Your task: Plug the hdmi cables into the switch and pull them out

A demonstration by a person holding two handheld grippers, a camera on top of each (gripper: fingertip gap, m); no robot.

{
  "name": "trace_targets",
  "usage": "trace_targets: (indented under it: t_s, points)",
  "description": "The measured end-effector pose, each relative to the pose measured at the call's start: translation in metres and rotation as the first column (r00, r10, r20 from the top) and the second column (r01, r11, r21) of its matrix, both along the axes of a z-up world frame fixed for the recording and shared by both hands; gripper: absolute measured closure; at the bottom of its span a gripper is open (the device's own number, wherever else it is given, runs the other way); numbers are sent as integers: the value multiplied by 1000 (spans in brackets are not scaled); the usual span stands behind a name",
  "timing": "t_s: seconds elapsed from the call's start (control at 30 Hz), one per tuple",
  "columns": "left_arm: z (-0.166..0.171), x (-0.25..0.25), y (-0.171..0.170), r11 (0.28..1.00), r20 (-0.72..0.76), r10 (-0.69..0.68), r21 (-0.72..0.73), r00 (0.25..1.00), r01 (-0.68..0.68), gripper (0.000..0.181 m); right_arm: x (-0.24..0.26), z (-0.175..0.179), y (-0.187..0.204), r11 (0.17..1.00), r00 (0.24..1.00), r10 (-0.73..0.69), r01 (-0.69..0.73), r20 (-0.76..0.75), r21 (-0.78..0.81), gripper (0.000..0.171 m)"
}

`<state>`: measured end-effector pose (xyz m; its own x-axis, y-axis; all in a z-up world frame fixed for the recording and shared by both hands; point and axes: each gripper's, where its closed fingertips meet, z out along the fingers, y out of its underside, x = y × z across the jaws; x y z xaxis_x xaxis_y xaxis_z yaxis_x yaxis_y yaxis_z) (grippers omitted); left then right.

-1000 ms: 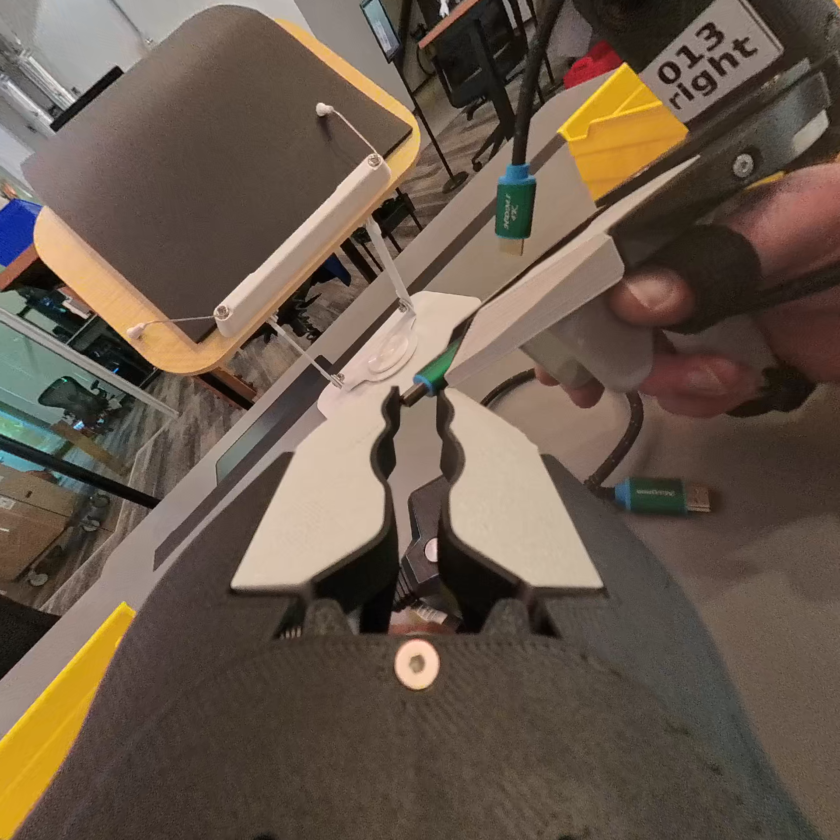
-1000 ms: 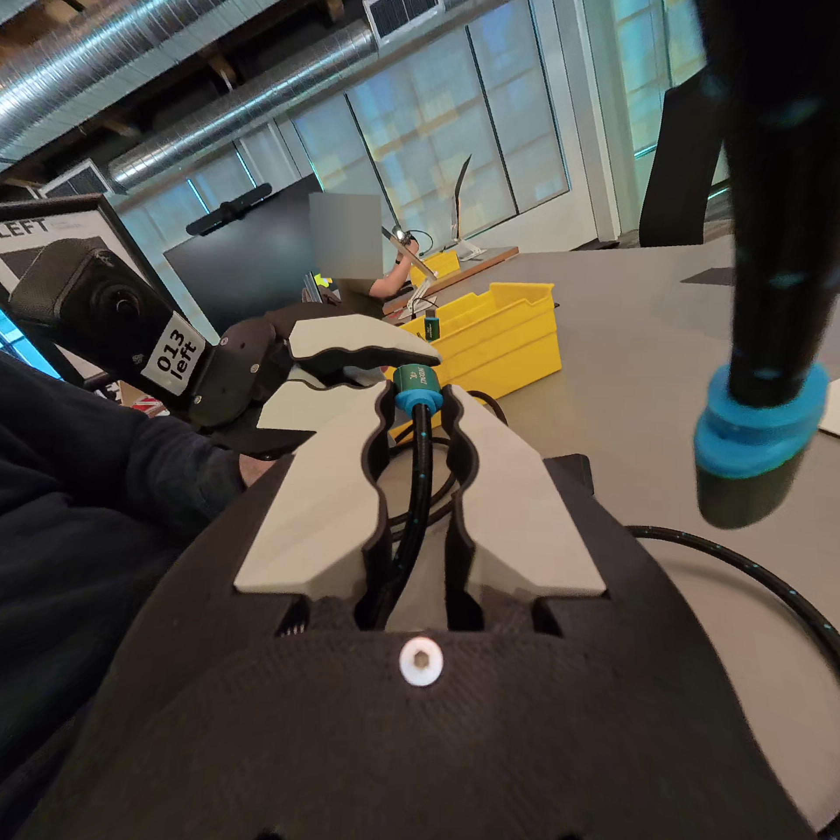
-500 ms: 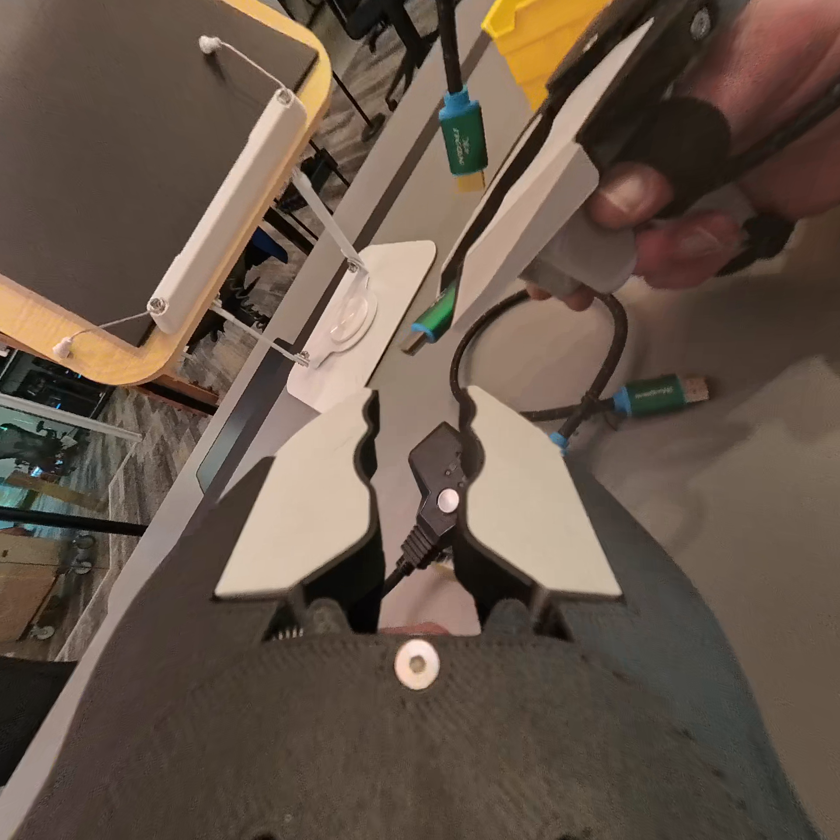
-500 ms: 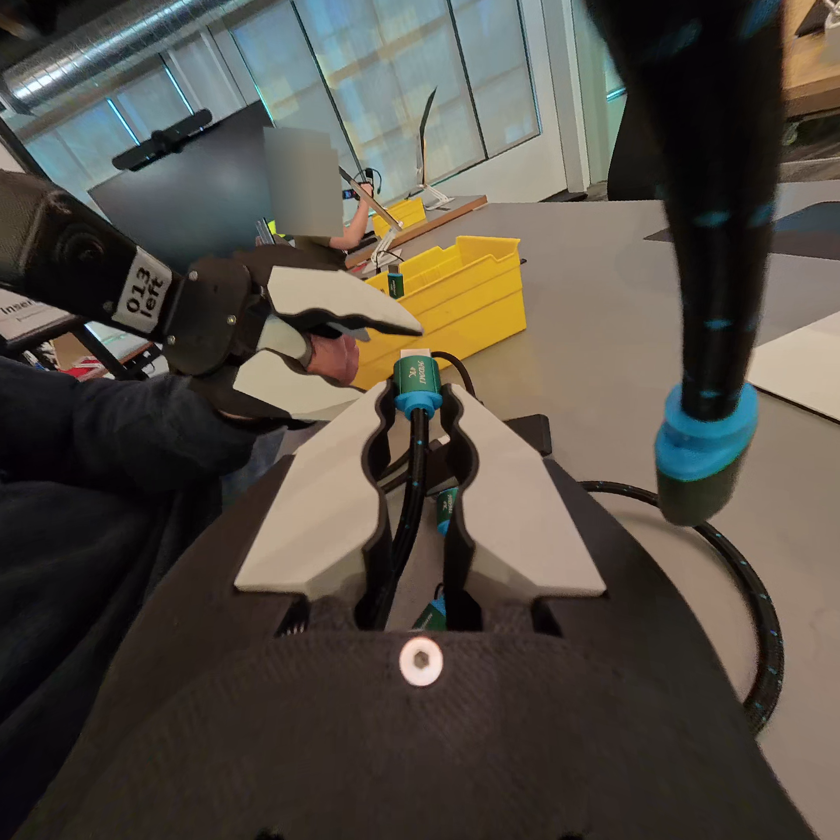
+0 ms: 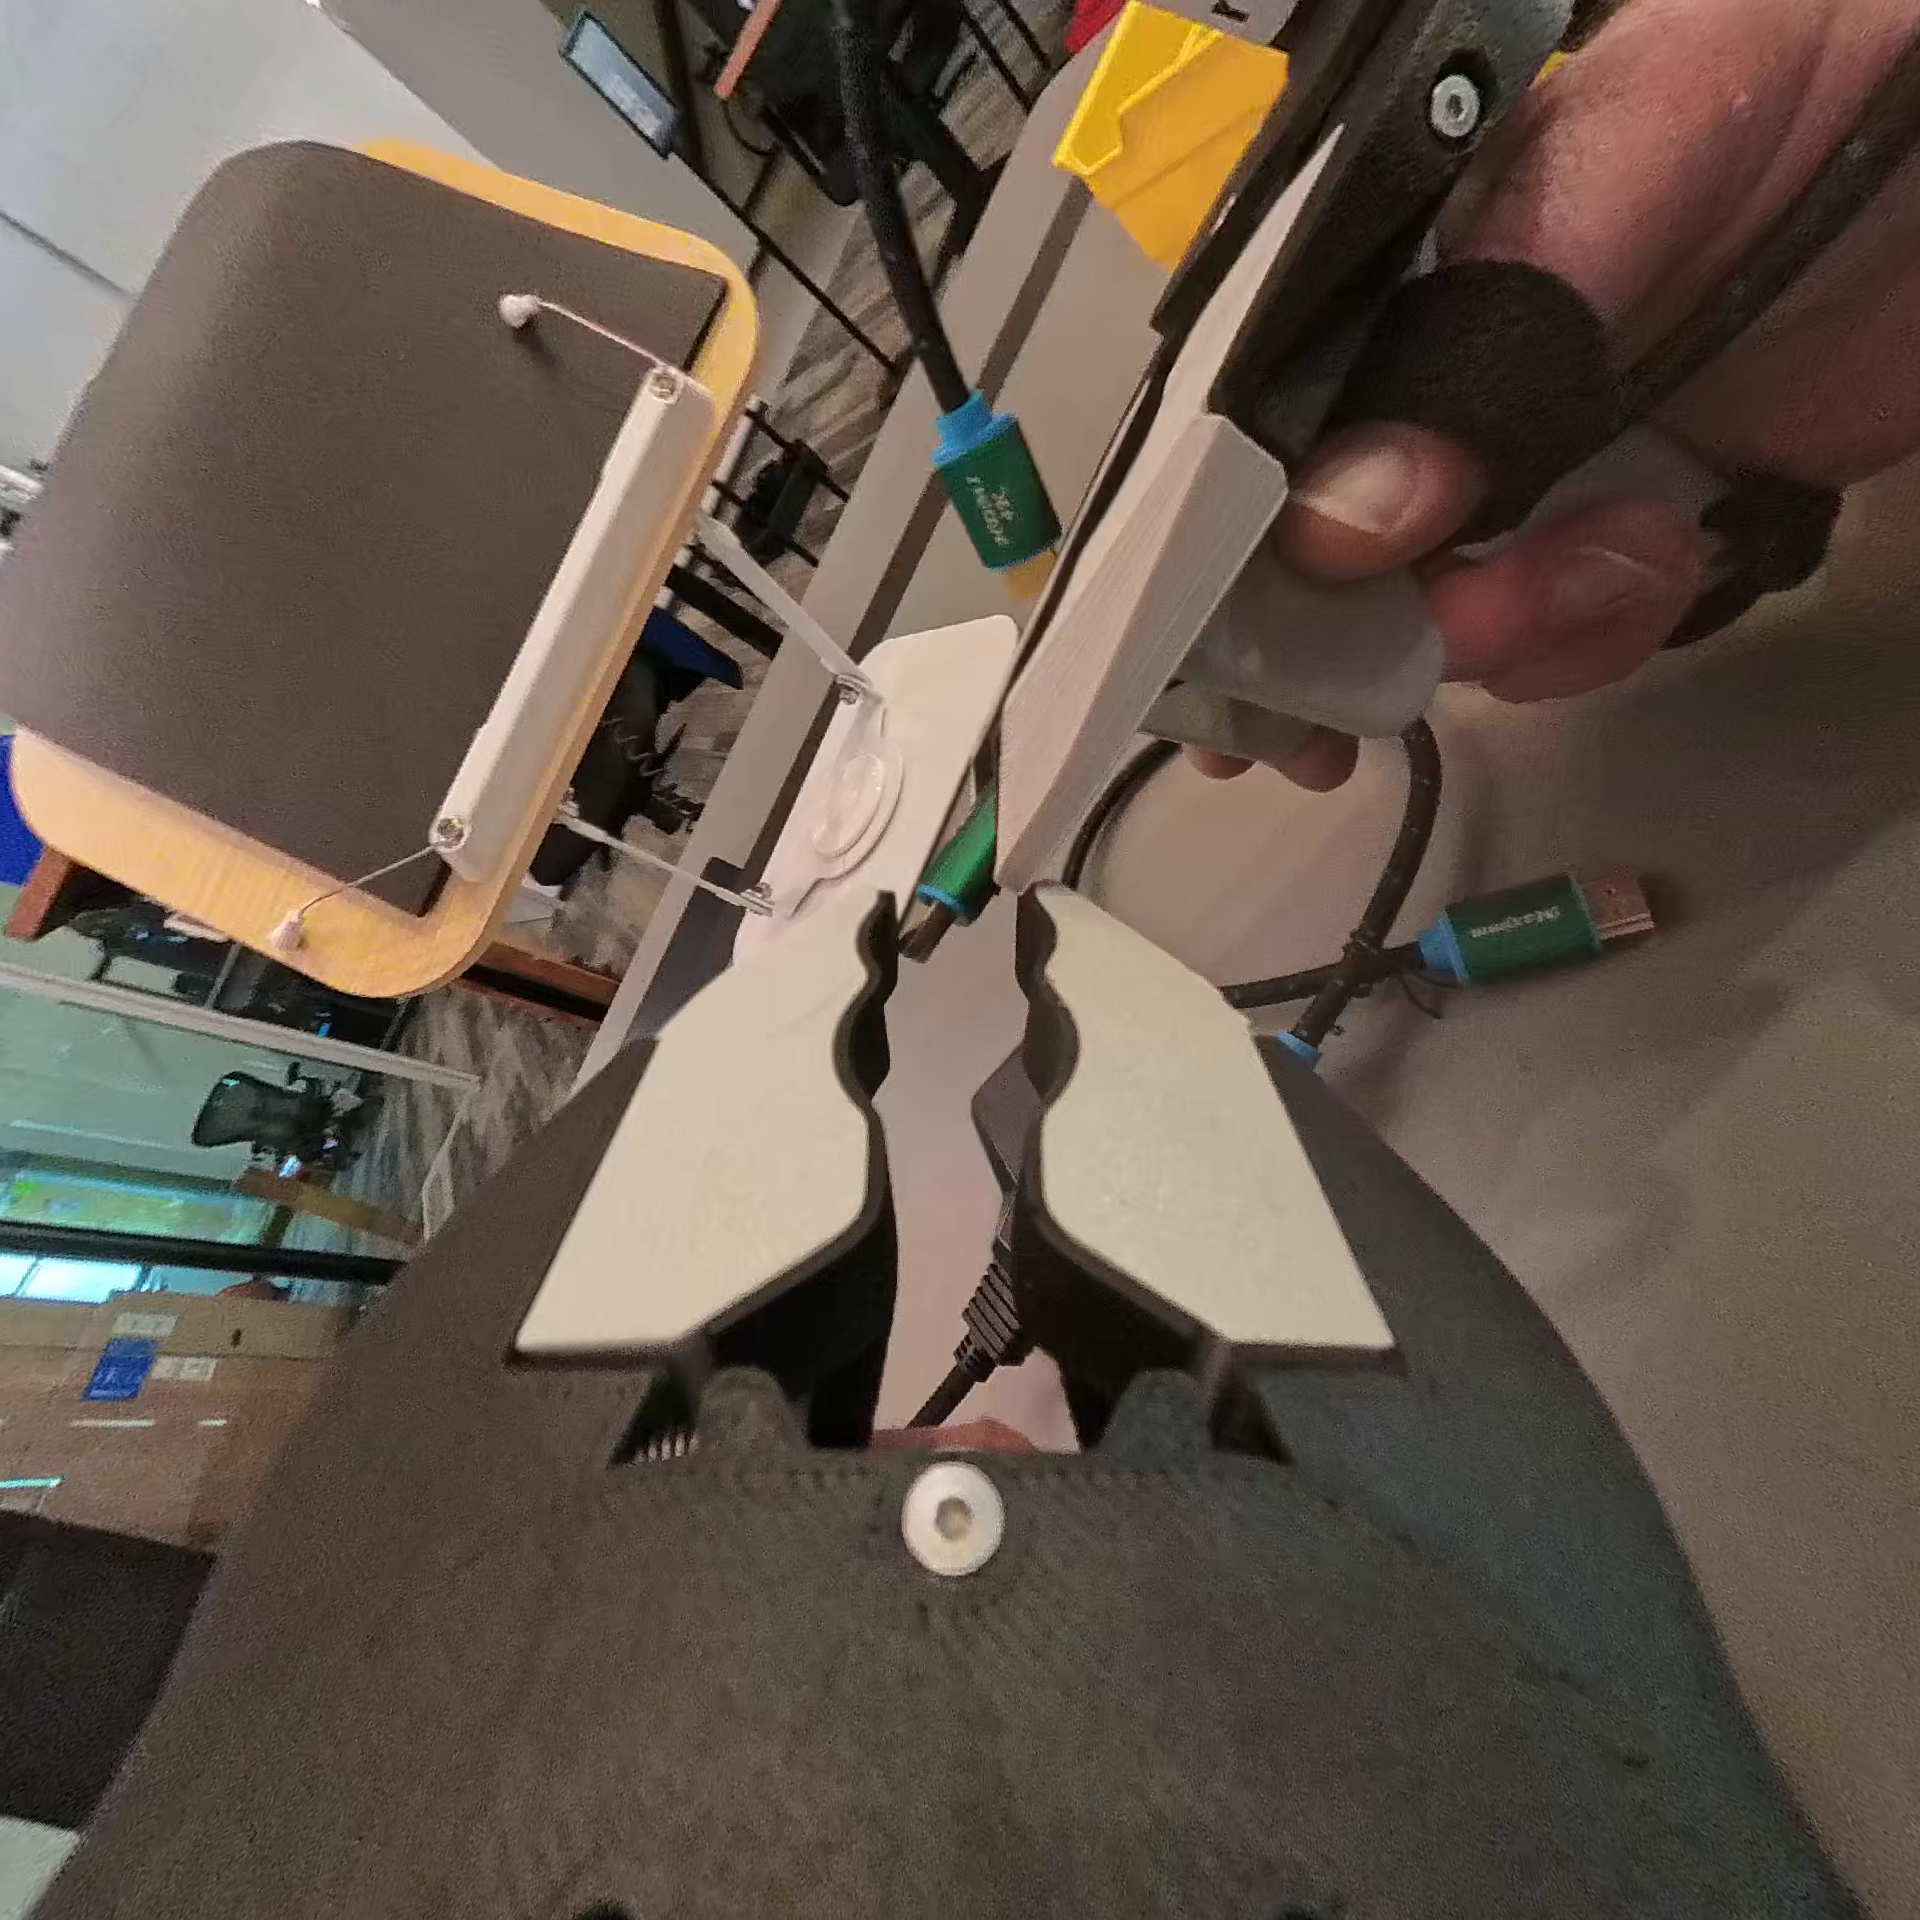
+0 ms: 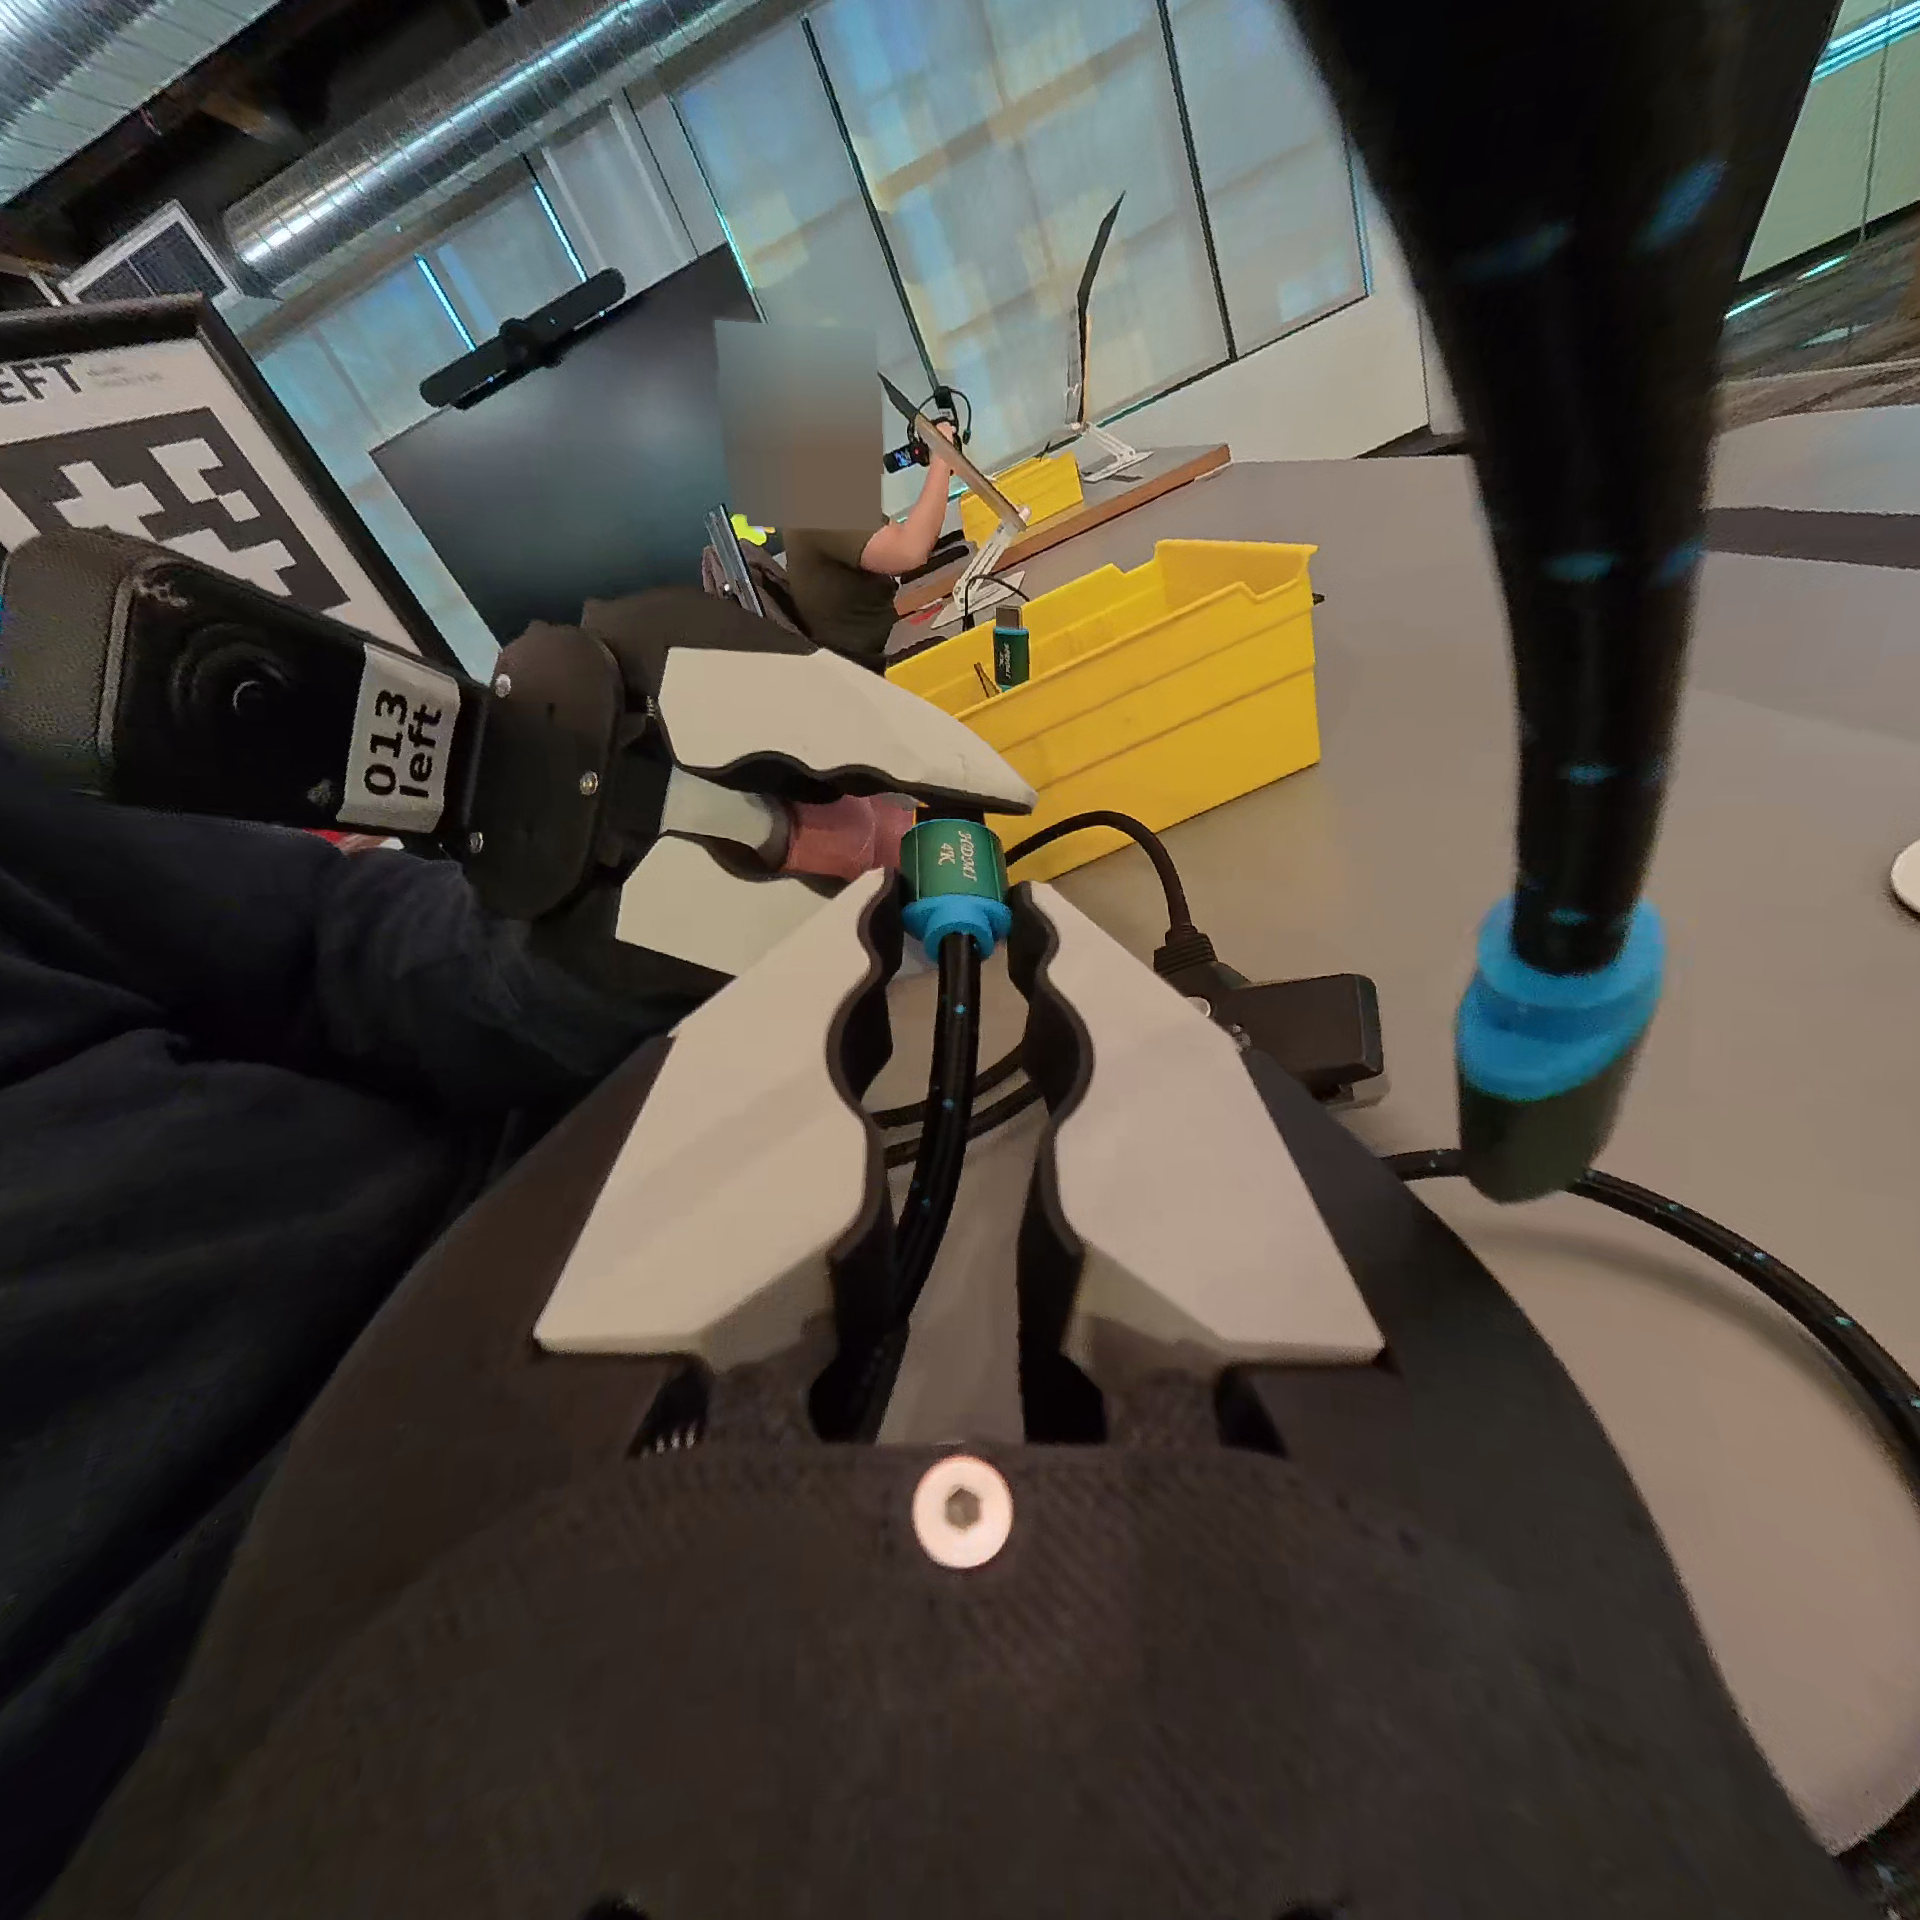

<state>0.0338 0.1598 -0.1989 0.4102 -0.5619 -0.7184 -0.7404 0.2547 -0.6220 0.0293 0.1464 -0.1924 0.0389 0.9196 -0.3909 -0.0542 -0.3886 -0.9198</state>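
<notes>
My right gripper [image 6: 956,899] is shut on a black braided HDMI cable just behind its green plug with a blue collar [image 6: 951,868]. In the left wrist view that plug [image 5: 961,862] points at the tips of my left gripper [image 5: 956,914], which is open and empty. The left gripper's fingers [image 6: 831,717] show just beyond the plug in the right wrist view. The black switch [image 6: 1309,1023] lies on the grey table; in the left wrist view it [image 5: 1003,1117] is partly hidden under my right finger. A second plug [image 5: 992,488] hangs from above and shows blurred in the right wrist view [image 6: 1548,1049]. A third plug [image 5: 1527,930] lies on the table.
A yellow bin [image 6: 1143,686] stands on the table behind the switch. A white stand base [image 5: 904,748] sits at the table's edge beside a tilted dark board [image 5: 312,520]. A person [image 6: 842,582] works at a far table. Cable loops [image 6: 1766,1278] lie at the right. Left and right tips are no more than a few centimetres apart.
The right gripper has brought its plug down close to the left gripper's tips. The left jaws stand closer together than half a second ago. The switch has slid under the left gripper's right finger.
</notes>
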Motion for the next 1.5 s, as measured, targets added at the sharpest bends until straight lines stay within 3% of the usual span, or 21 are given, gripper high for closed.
trace_targets:
  t_s: [0.33, 0.8, 1.2, 1.5]
  points:
    - [9, -2, 0, 993, 144, 104, 40, 984, -111, 163, -2, 9, -1, 997, 995, 15, -22, -100, -68, 154]
    - [10, -6, 5, 979, 185, 190, 36, 964, -199, 163, -4, 15, 5, 985, 976, -11, -26, -216, -172, 153]
    - [1, -4, 6, 988, 175, 144, -77, 974, -132, 163, -3, 7, 5, 999, 997, -44, 45, -71, 10, 153]
    - [-6, -3, 4, 988, 169, 80, -141, 982, -56, 158, -4, -1, 6, 999, 999, -44, 45, -25, 22, 154]
